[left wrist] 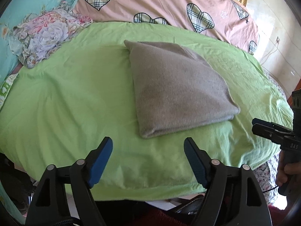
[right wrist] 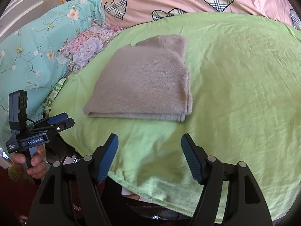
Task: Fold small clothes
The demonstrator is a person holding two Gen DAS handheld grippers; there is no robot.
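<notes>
A grey knitted garment [left wrist: 176, 88] lies folded into a thick rectangle on the green sheet [left wrist: 75, 94]; it also shows in the right wrist view [right wrist: 144, 82]. My left gripper [left wrist: 148, 145] is open and empty, held back near the bed's front edge, short of the garment. My right gripper [right wrist: 149, 141] is open and empty, also short of the garment's near fold. The left gripper shows at the left of the right wrist view [right wrist: 60, 122], and the right gripper at the right edge of the left wrist view [left wrist: 263, 128].
A floral cloth bundle [left wrist: 43, 33] lies at the far left beside a teal flowered pillow [right wrist: 28, 52]. A pink quilt with plaid hearts [left wrist: 150, 1] lies behind the green sheet. The bed's front edge [right wrist: 150, 194] drops off below the grippers.
</notes>
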